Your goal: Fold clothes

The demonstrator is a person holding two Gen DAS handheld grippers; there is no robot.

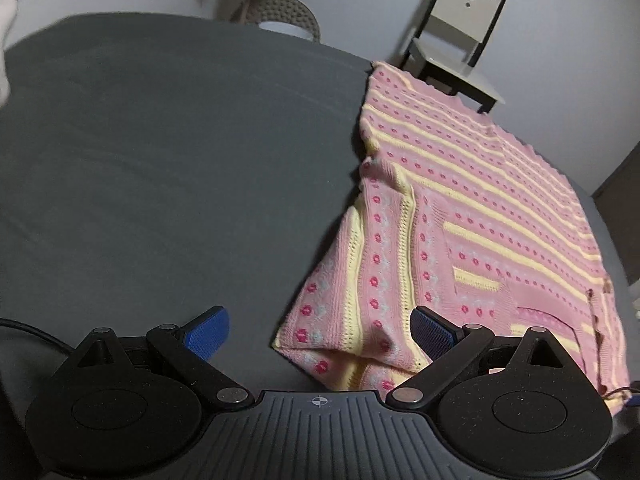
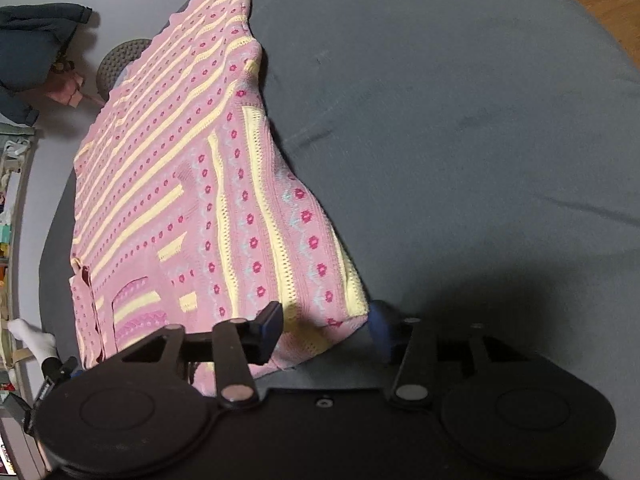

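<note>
The pink sweater (image 1: 480, 216) lies spread on the grey sheet (image 1: 160, 160) that covers the table, and in my left wrist view it takes the right half of the picture. It is knitted, with yellow stripes and rows of small dark pink flowers. Its sleeve (image 1: 360, 300) is folded so that it points toward my left gripper (image 1: 320, 334), and the cuff end rests on the sheet between the two blue pads (image 1: 210, 332). The jaws of this gripper stand wide apart and they hold nothing; the right pad is just beside the sleeve edge, but I cannot tell if it touches the cloth.

In my right wrist view the same sweater (image 2: 172, 184) fills the left part, and the sleeve (image 2: 280, 240) runs down to my right gripper (image 2: 326, 326). This gripper is also spread open. The cuff lies between its fingers, with the left pad (image 2: 270, 330) over the cloth and the right pad at the corner of the cuff, which looks blurred. The fingers are not closed on the fabric.

Behind the table, in the left wrist view, I see a pale chair (image 1: 456, 40) with a dark frame near the far edge of the sweater, and a round grey stool (image 1: 284, 14) further left. In the right wrist view a foot in a white sock (image 2: 34, 338) shows at the lower left, on the floor beside the table.
</note>
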